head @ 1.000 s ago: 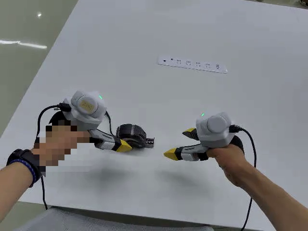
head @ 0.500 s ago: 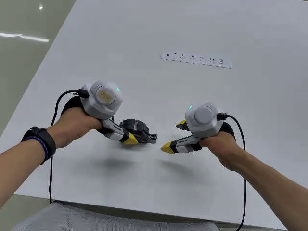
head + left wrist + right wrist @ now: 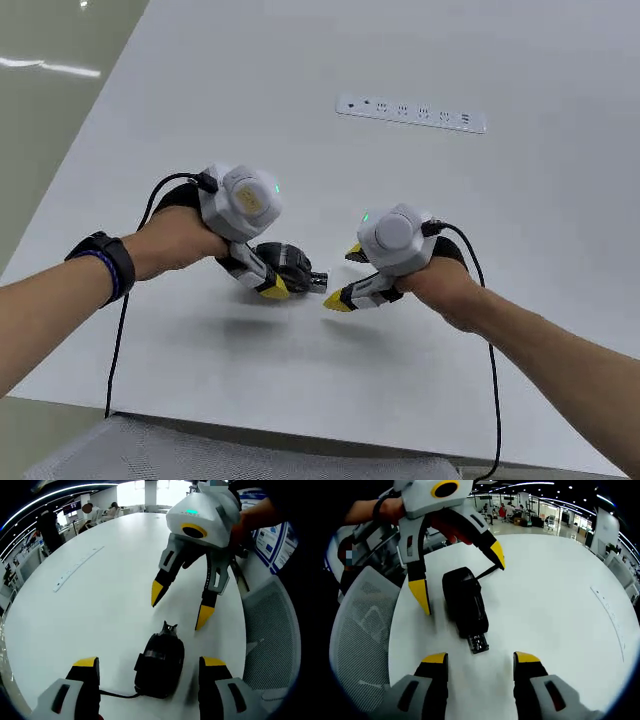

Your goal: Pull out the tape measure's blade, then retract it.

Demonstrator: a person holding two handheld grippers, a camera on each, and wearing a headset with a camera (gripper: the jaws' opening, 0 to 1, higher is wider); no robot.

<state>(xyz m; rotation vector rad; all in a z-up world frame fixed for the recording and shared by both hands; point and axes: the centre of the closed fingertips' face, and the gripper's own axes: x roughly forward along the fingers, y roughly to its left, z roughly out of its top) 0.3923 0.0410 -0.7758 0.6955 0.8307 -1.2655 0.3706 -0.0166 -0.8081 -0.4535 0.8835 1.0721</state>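
The left hand-held gripper point(image 3: 149, 663) has its jaws wide apart, straddling a black plastic tape measure point(image 3: 285, 265) that lies on the white surface point(image 3: 450, 200). The right hand-held gripper point(image 3: 480, 657), also spread and empty, faces its blade hook point(image 3: 478, 642).

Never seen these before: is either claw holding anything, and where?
Nothing. The left claw stands open astride the tape measure, not touching; the right claw is open too.
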